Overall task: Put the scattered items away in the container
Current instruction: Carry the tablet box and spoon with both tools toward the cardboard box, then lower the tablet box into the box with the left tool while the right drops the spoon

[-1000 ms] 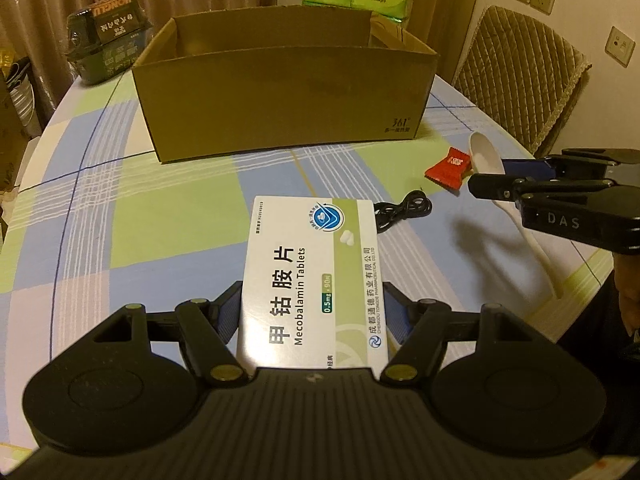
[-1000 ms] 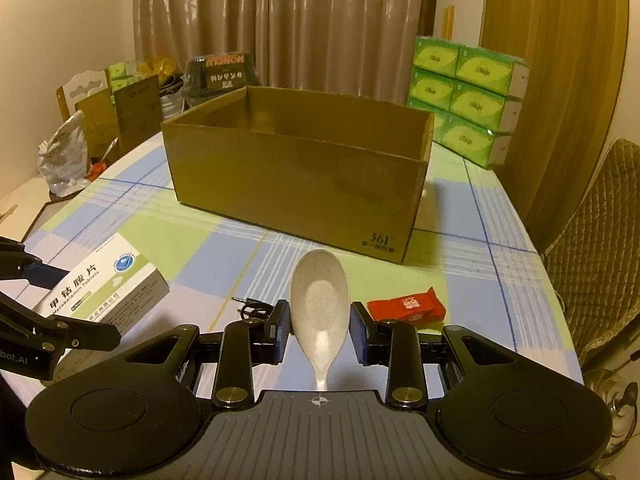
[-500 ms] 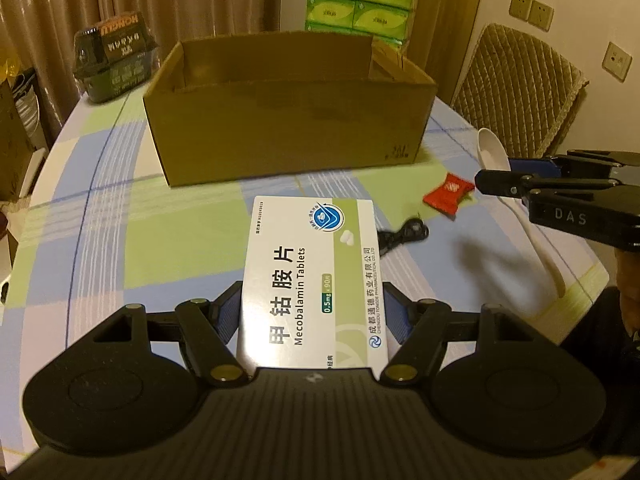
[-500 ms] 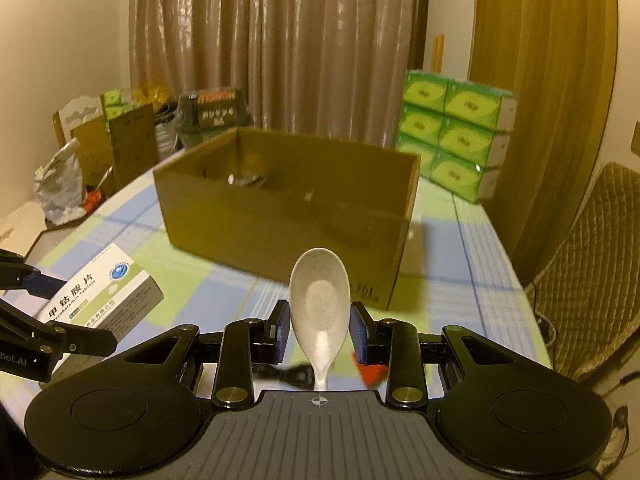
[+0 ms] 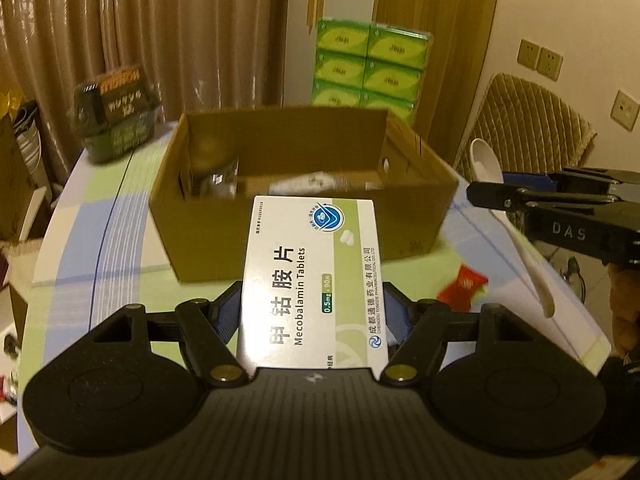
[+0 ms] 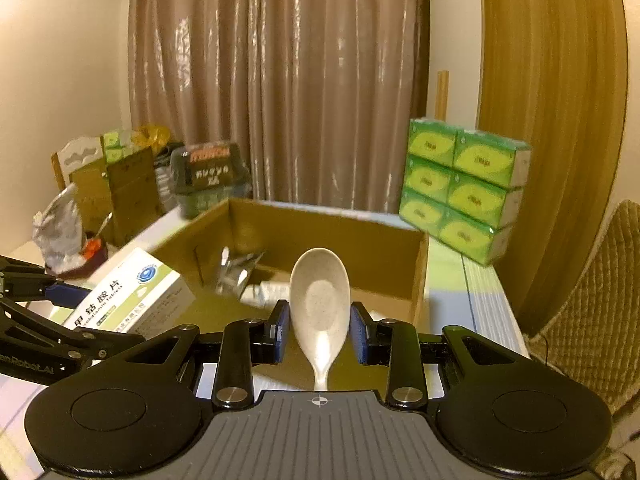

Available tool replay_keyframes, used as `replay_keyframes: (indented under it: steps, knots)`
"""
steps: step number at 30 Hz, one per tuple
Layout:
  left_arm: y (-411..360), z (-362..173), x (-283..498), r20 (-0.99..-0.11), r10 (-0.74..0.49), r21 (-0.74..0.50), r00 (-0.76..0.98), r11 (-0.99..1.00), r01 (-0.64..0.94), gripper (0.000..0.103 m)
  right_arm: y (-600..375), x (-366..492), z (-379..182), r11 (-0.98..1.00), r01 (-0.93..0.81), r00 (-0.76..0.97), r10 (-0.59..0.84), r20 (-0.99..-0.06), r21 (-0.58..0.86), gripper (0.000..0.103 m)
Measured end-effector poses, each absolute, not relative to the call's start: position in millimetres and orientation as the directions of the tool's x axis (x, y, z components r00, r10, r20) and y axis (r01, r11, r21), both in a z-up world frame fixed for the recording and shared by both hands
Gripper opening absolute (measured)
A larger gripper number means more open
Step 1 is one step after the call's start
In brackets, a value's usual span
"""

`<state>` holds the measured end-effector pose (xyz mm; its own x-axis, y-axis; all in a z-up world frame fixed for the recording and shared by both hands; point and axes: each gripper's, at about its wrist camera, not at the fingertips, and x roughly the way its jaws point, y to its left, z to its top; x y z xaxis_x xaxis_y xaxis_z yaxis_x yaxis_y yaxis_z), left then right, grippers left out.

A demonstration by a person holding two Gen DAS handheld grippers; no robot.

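With my left gripper [image 5: 312,316] clamping the pill box [image 5: 314,276] and my right gripper [image 6: 319,330] pinching the spoon [image 6: 319,300], releasing early, probably short of the carton [image 5: 224,232], drops both outside.

Both grippers are matte black plastic. The left gripper [image 5: 314,314] has a ribbed grey-black deck, two round discs at its sides, triangular cut-outs, brass-coloured pivot screws and blue pads [image 5: 226,312]. The right gripper [image 6: 319,332] is built alike, with silver pivot screws and a small crosshair mark on its deck. Seen side-on, it carries white "DAS" lettering; the left one's side reads "Robot.AI".
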<state>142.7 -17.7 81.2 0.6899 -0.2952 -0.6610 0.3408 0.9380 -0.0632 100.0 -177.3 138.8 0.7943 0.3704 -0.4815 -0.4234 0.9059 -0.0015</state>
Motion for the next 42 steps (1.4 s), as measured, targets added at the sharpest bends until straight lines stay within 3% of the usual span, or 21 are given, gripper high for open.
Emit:
replay_keyframes:
  steps: [17, 35, 37, 38, 39, 42]
  knots:
    - [-27.7, 108.8, 257.7, -0.617, -0.312, -0.079, 0.723, 0.938, 0.337, 0.067, -165.9, 210.8, 164.2, 0.906, -0.420, 0.797, 0.393, -0.459, 0.047, 0.029]
    - [-36.2, 74.9, 327.6, -0.635, -0.298, -0.116, 0.713, 0.949, 0.294, 0.067, -154.3, 277.2, 133.6, 0.917, -0.395, 0.787, 0.367, -0.497, 0.051, 0.029]
    - [-36.7, 71.2, 331.0, -0.635, -0.286, -0.113, 0.718, 0.953, 0.281, 0.067, -152.8, 282.3, 128.8, 0.912, -0.408, 0.772, 0.371, -0.516, 0.044, 0.037]
    - [-37.4, 69.4, 332.5, -0.637, -0.273, -0.101, 0.721, 0.957, 0.273, 0.068, -153.1, 283.4, 126.9, 0.911, -0.409, 0.768, 0.372, -0.522, 0.047, 0.059]
    - [-37.8, 68.4, 333.3, -0.637, -0.264, -0.092, 0.724, 0.959, 0.268, 0.073, -154.9, 282.5, 126.0, 0.911, -0.410, 0.771, 0.377, -0.513, 0.053, 0.072]
    - [-36.5, 66.7, 332.8, -0.634, -0.267, -0.091, 0.726, 0.958, 0.274, 0.076, -158.8, 279.5, 123.7, 0.916, -0.398, 0.781, 0.369, -0.503, 0.054, 0.072]
